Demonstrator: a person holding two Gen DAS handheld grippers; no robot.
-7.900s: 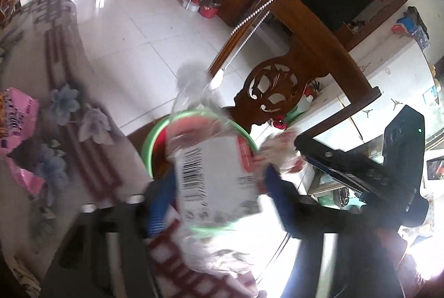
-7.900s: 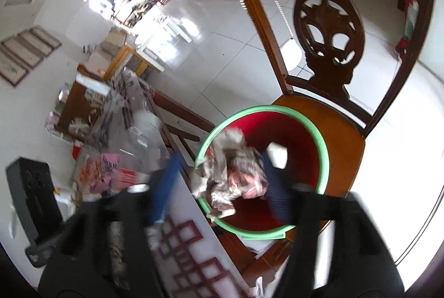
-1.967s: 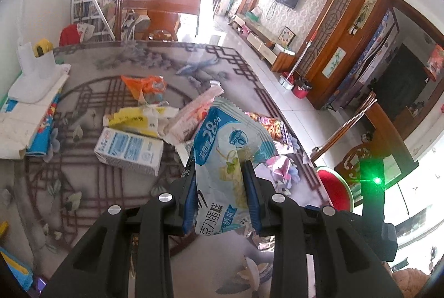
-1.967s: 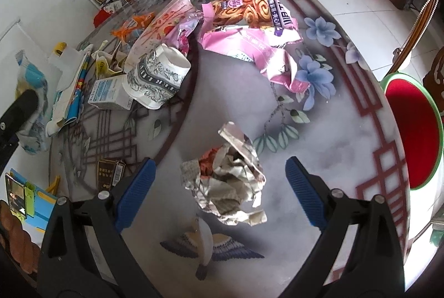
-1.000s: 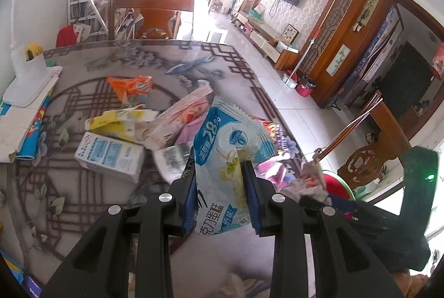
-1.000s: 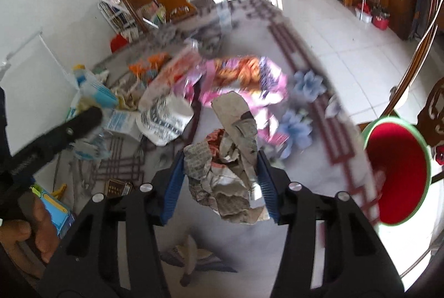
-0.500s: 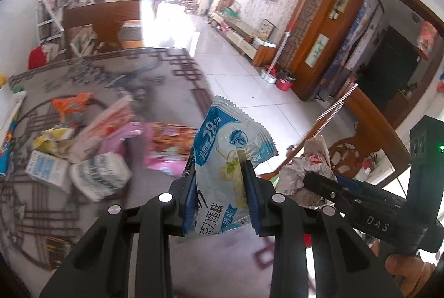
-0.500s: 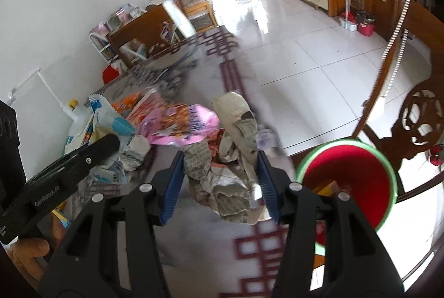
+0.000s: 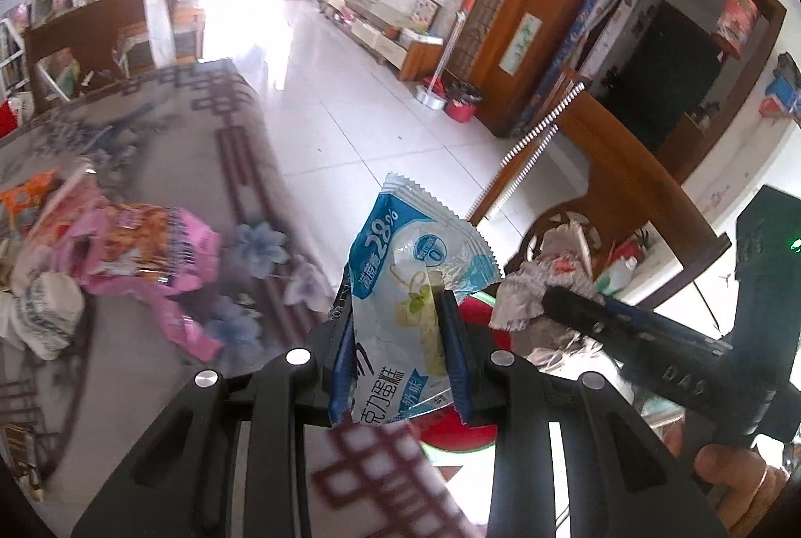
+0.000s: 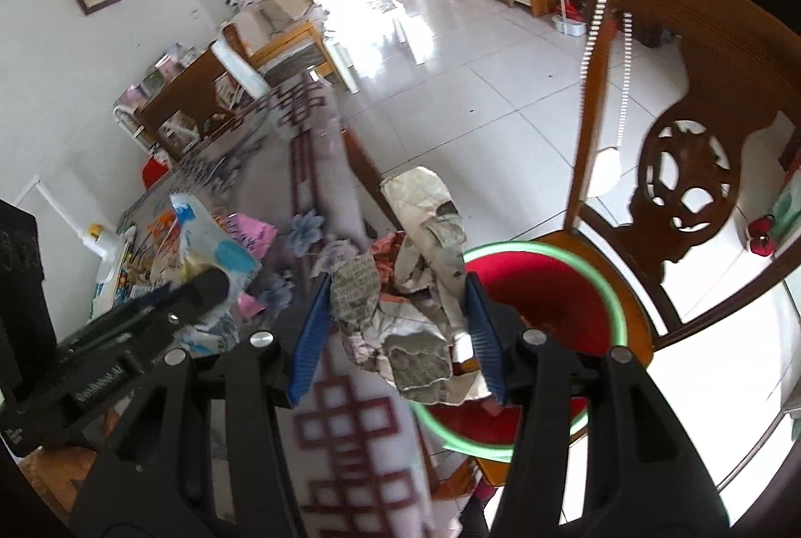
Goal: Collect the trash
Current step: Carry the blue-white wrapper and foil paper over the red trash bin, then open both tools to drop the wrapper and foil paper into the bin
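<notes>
My left gripper (image 9: 398, 327) is shut on a blue and white snack wrapper (image 9: 408, 267), held at the table's edge above a red basin with a green rim (image 9: 453, 435). My right gripper (image 10: 395, 322) is shut on a crumpled newspaper ball (image 10: 410, 302), held just left of the red basin (image 10: 545, 302), which sits on a wooden chair seat. The right gripper and its paper ball also show in the left wrist view (image 9: 530, 287). The left gripper and wrapper show in the right wrist view (image 10: 210, 267).
A carved wooden chair (image 10: 691, 167) holds the basin. On the patterned table (image 9: 165, 392) lie a pink snack bag (image 9: 145, 247), a crushed paper cup (image 9: 47, 312) and an orange wrapper (image 9: 27, 195). White tiled floor (image 9: 350, 117) lies beyond.
Both grippers have carried their trash from over the table to its edge by the red basin. The right gripper closed on the newspaper ball between two seconds and one second ago.
</notes>
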